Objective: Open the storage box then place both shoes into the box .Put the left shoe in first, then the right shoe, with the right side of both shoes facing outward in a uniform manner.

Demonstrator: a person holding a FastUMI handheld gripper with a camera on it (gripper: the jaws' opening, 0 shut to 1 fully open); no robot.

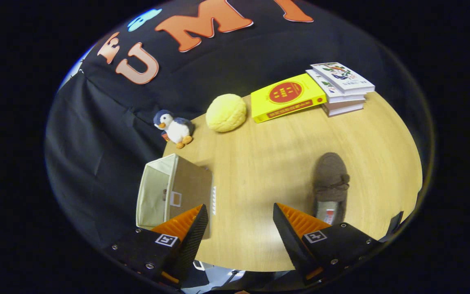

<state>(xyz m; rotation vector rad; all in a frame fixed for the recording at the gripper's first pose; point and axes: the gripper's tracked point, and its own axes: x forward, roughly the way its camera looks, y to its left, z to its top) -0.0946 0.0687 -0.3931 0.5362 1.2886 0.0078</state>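
Observation:
A beige fabric storage box (178, 192) stands at the table's left edge, just ahead of my left finger, with its flap hanging open off the side. A brown moccasin shoe (331, 185) lies on the wooden table (267, 163) just beyond my right finger, toe pointing away from me. My gripper (240, 216) hovers above the near part of the table, open, with bare tabletop between its fingers. A small dark shape shows on the box's flap; I cannot tell what it is.
A penguin plush (175, 128) and a yellow round cushion (226, 112) sit at the far left of the table. A yellow book (286, 98) and a stack of books (341, 87) lie at the far side. The table's edge runs close below my fingers.

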